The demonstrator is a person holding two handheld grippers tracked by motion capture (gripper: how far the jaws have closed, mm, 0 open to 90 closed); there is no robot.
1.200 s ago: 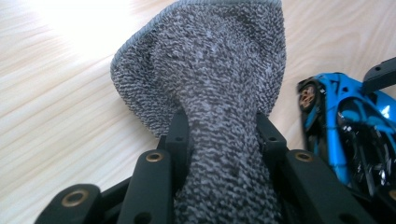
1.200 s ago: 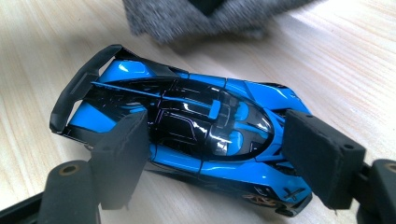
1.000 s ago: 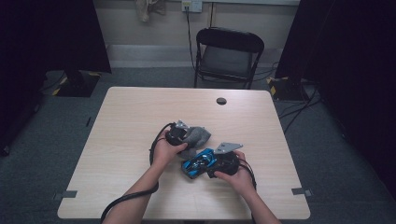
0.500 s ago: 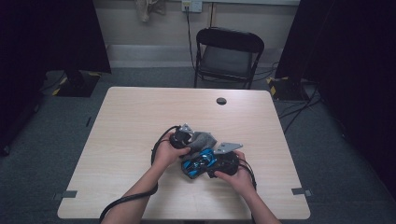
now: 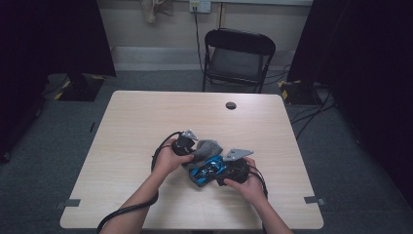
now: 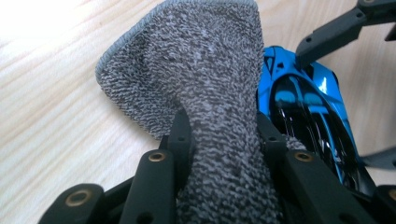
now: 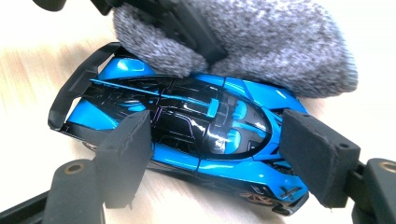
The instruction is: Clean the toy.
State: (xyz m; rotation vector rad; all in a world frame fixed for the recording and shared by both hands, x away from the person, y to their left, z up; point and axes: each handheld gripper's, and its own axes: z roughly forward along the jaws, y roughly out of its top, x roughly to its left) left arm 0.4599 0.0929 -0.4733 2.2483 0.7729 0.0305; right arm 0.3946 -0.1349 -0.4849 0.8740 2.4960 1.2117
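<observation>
My left fingers pinch the grey cloth, which lies against the blue car on the table, and my right fingers clamp the car at its two sides.

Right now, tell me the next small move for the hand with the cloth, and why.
Probably draw the grey cloth along the blue toy car, toward its far end. The left gripper pinches the cloth, which lies against the car's side, and the right gripper has its fingers around the car on the table, steadying it for a wipe.
</observation>
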